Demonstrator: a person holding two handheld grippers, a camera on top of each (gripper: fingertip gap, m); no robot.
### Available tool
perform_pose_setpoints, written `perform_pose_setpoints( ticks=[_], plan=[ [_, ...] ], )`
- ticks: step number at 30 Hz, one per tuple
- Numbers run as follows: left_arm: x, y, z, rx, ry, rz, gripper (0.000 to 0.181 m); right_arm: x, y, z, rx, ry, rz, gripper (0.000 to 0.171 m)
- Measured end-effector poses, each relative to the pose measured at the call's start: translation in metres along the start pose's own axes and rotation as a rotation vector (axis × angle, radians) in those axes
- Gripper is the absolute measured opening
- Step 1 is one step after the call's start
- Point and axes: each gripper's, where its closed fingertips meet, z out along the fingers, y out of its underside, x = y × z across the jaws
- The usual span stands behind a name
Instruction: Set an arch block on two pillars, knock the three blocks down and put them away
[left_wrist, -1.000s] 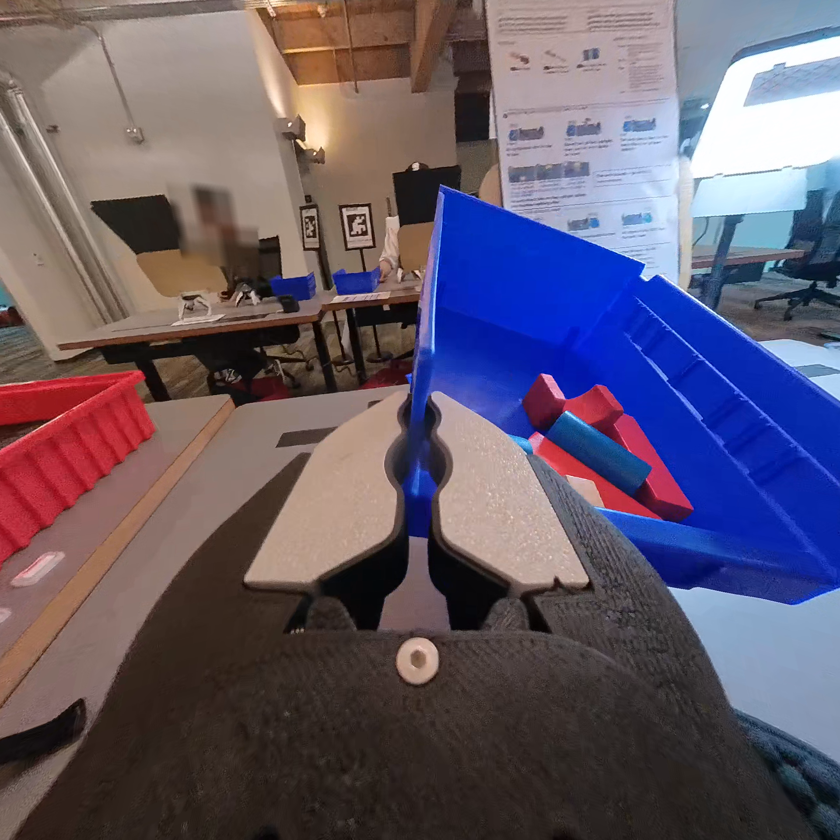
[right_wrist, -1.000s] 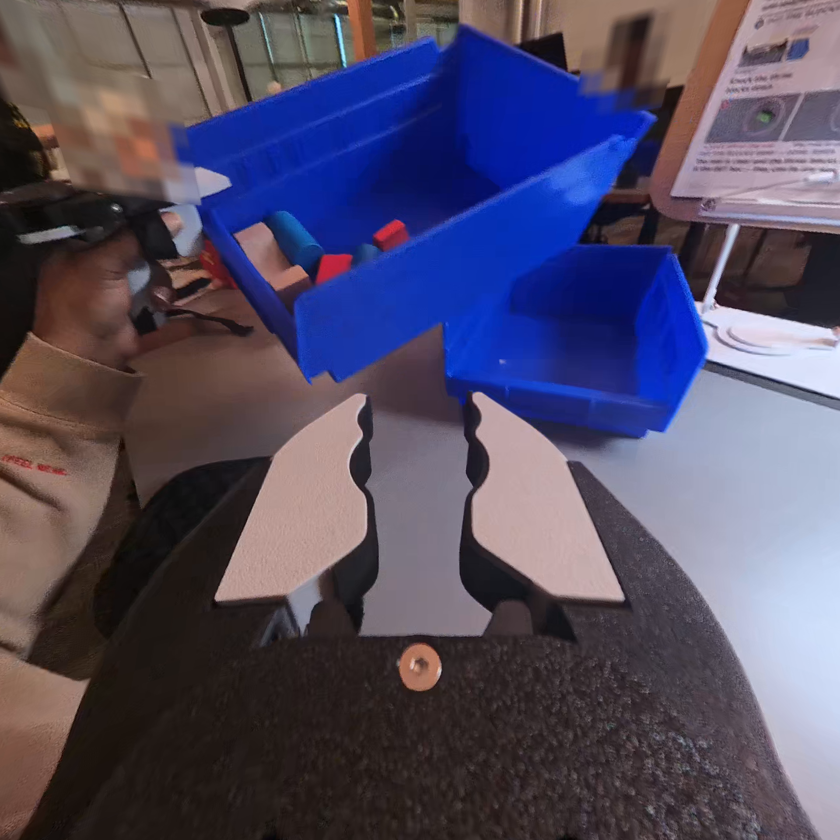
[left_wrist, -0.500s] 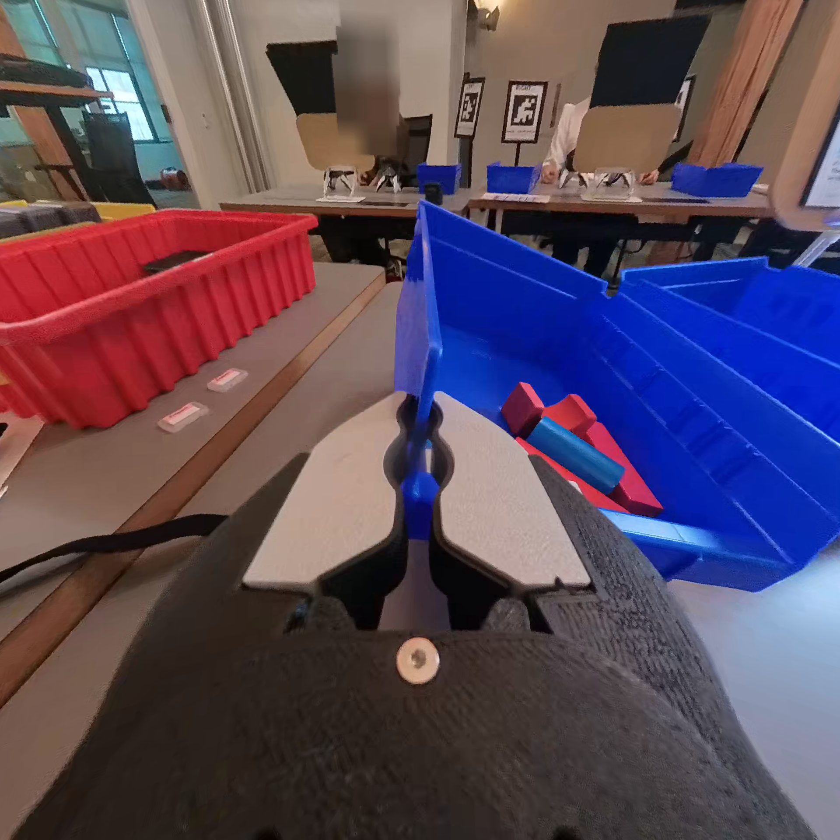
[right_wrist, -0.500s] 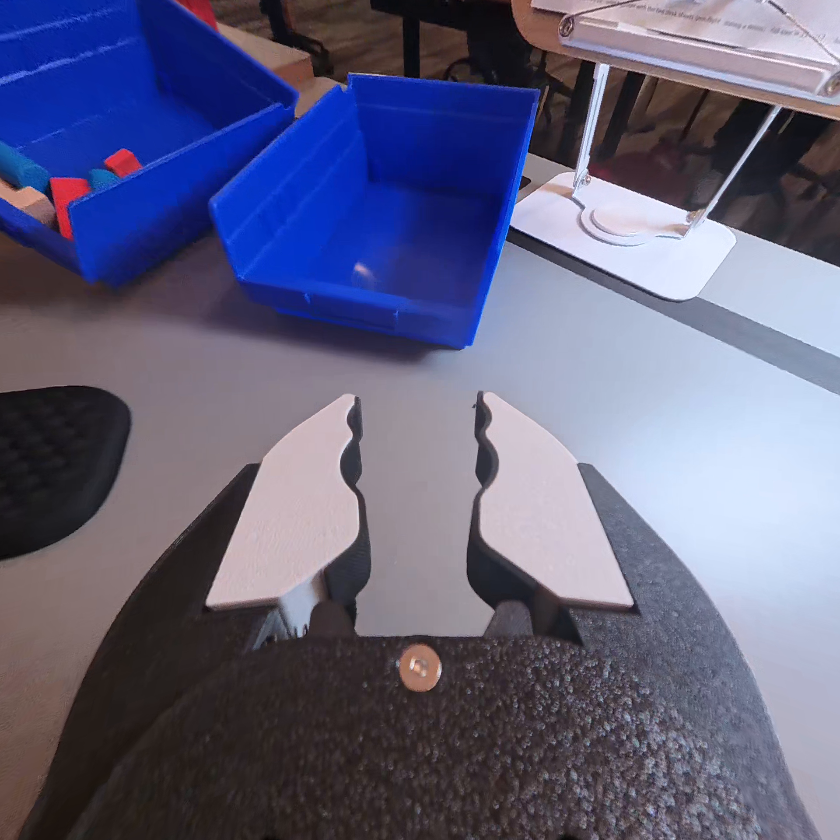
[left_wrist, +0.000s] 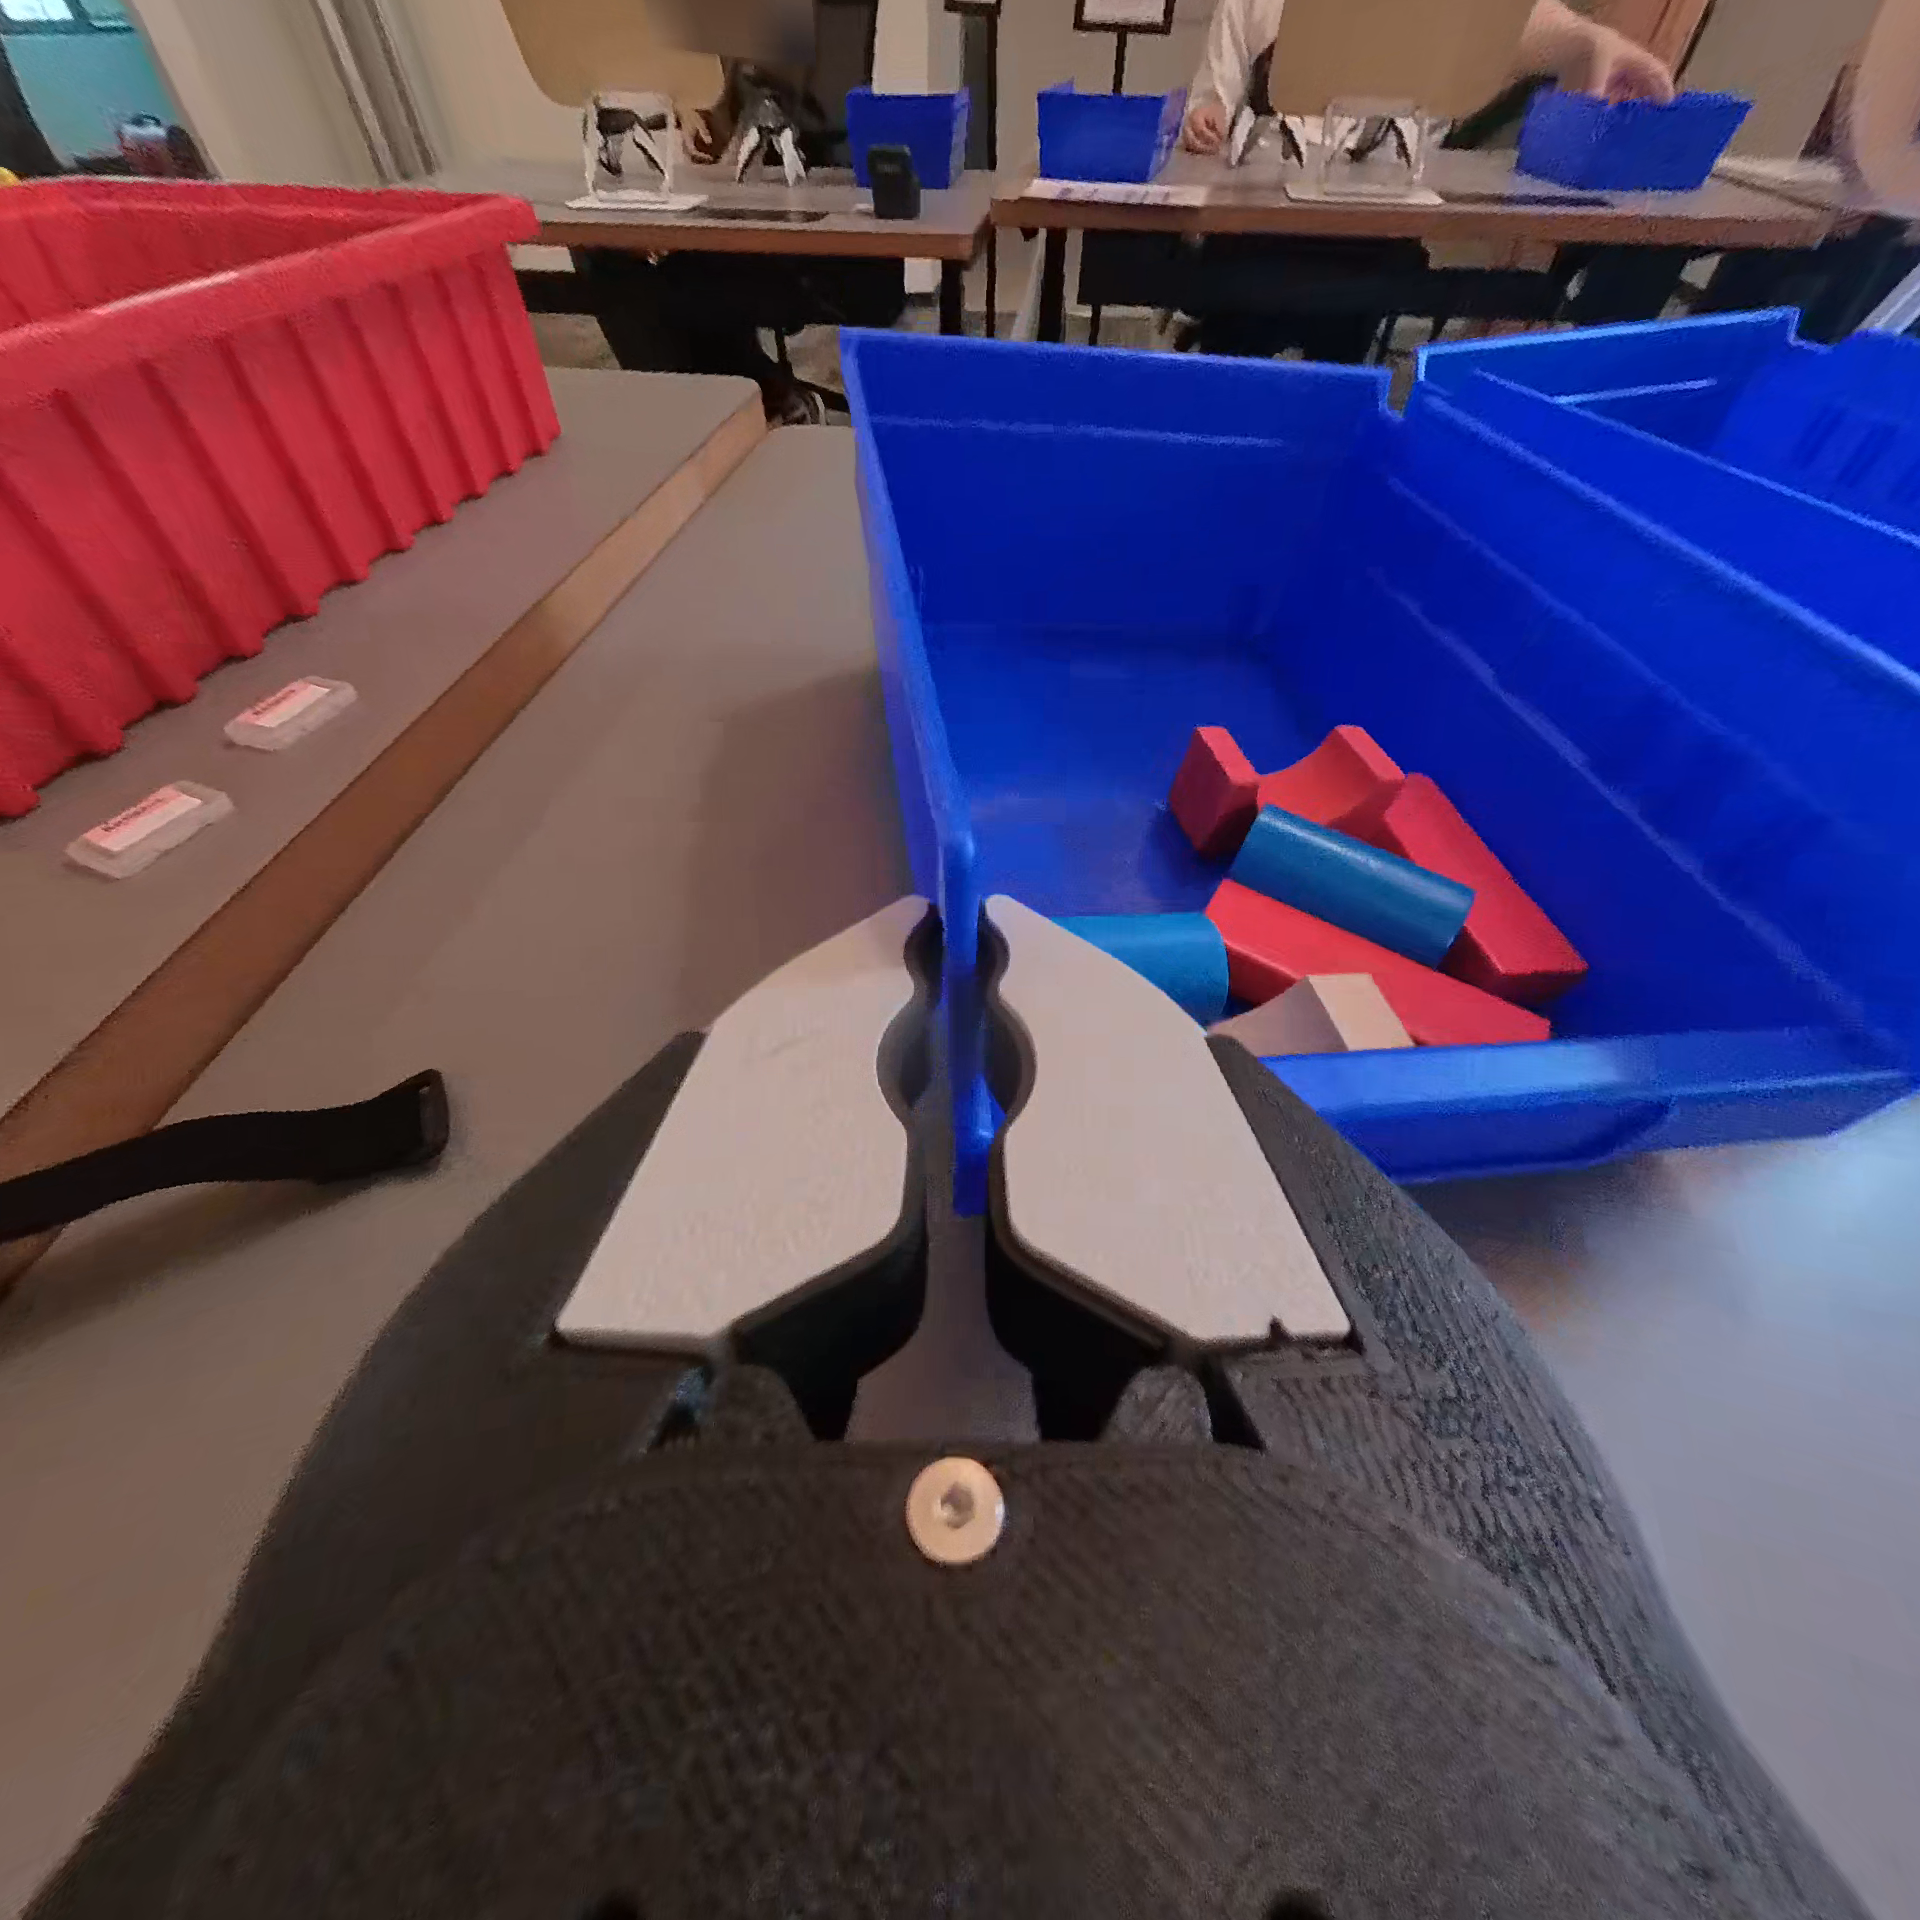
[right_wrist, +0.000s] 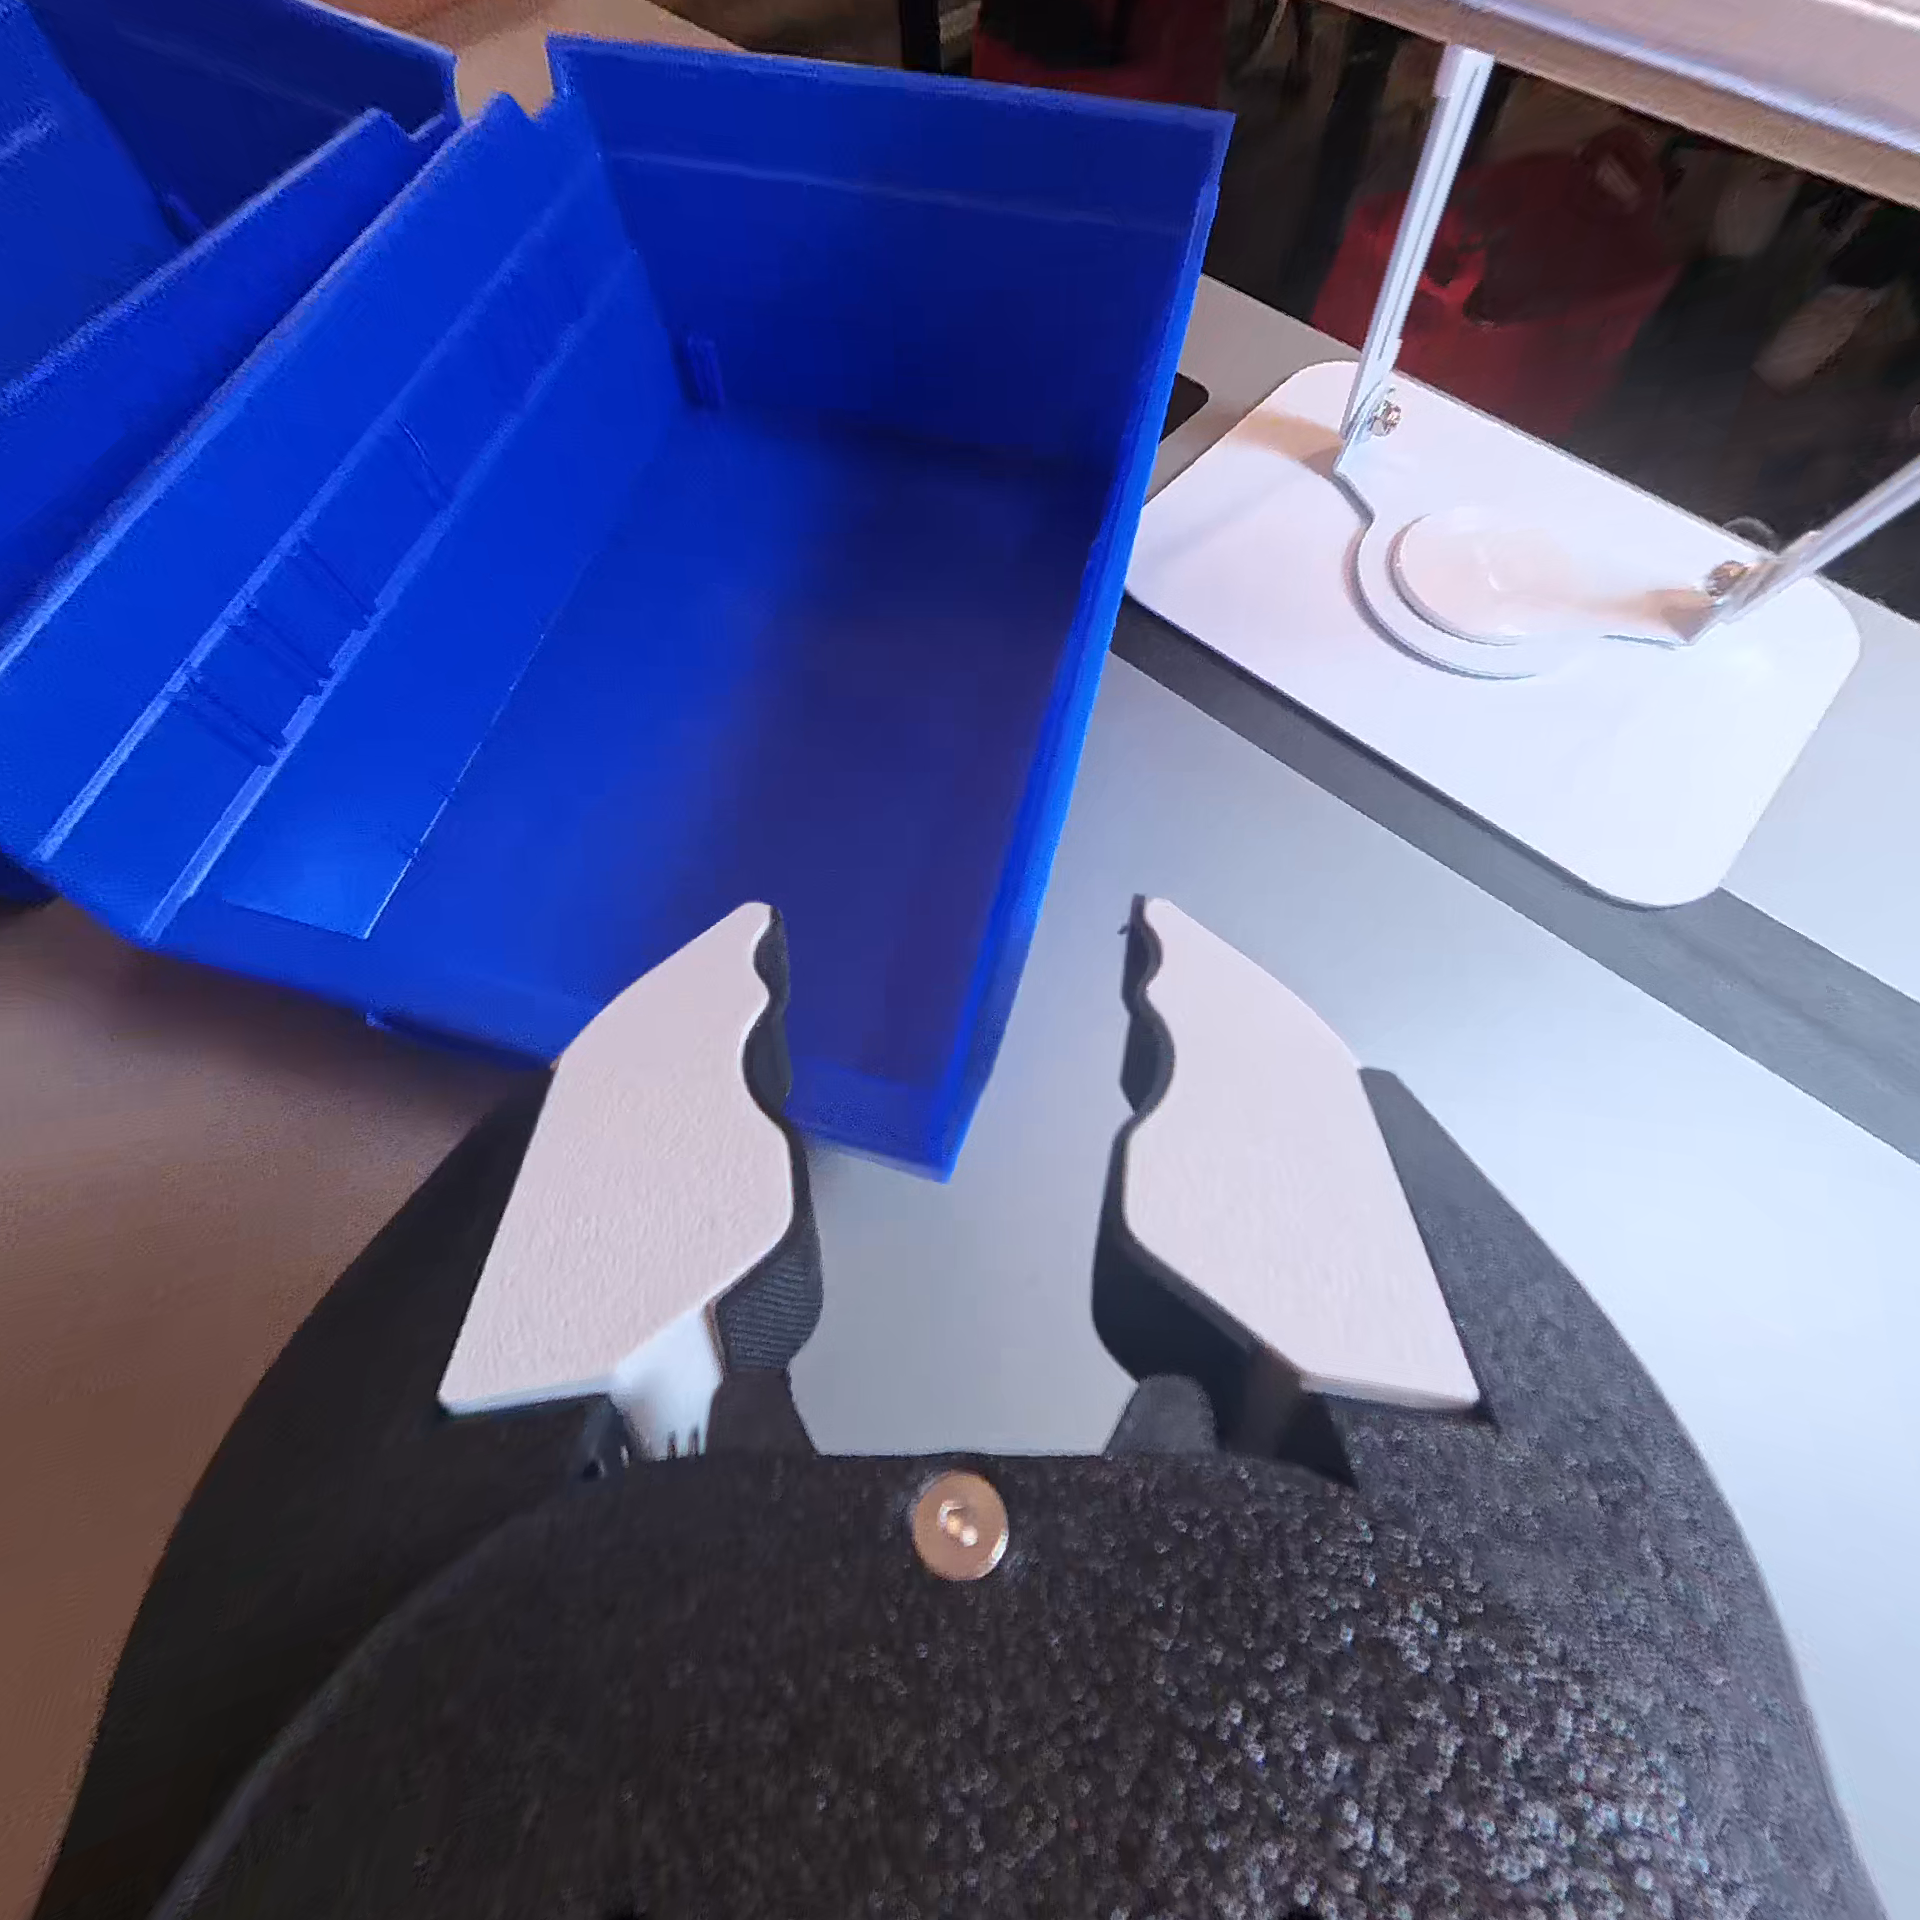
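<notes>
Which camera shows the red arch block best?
The left wrist view. The red arch block lies in plain sight inside the blue bin, behind a blue cylinder. The right wrist view shows only an empty blue bin, no blocks.

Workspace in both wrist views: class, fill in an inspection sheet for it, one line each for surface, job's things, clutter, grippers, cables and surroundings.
Surface: grey table, bare in front of the bins.
Job's things: red arch block, blue cylinders, red blocks and a plain wooden block lie in the blue bin; empty blue bin beside it.
Clutter: red crate, two small label holders.
Grippers: left gripper shut on the blue bin's side wall; right gripper open, over the empty bin's corner.
Cables: black strap.
Surroundings: white stand base; desks with people behind.
</notes>
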Motion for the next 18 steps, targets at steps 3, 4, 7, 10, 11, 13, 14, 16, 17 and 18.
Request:
perform_pose_setpoints(
  ticks=[3,4,7,10,11,13,14,16,17,18],
  plan=[
    [0.012,0.012,0.006,-0.047,0.056,0.064,0.008,0.000,0.003,0.016,-0.030,-0.008,0.011,0.049],
    [0.018,0.011,0.007,-0.036,0.084,0.089,0.009,0.001,0.004,0.019,-0.029,0.003,0.005,0.037],
    [0.040,0.011,0.009,-0.025,0.166,0.184,0.013,0.013,0.006,0.021,-0.025,0.080,-0.039,0.008],
    [0.056,0.012,0.011,-0.010,0.218,0.270,0.018,0.020,0.011,0.014,-0.031,0.093,0.013,0.006],
    [0.060,0.012,0.011,-0.004,0.237,0.287,0.020,0.022,0.014,0.009,-0.027,0.089,0.038,0.005],
    [0.067,0.012,0.009,0.010,0.280,0.289,0.025,0.026,0.023,-0.004,-0.022,0.076,0.084,0.004],
    [0.070,0.008,0.008,0.031,0.298,0.260,0.035,0.028,0.029,-0.013,-0.019,0.070,0.105,0.003],
    [0.072,-0.007,0.002,0.104,0.349,0.157,0.049,0.035,0.041,-0.032,-0.016,0.069,0.141,0.002],
    [0.070,-0.016,-0.003,0.144,0.367,0.098,0.053,0.041,0.049,-0.043,-0.013,0.081,0.152,0.002],
    [0.067,-0.024,-0.008,0.188,0.372,0.051,0.055,0.046,0.056,-0.056,-0.009,0.099,0.159,0.002]
  ],
)
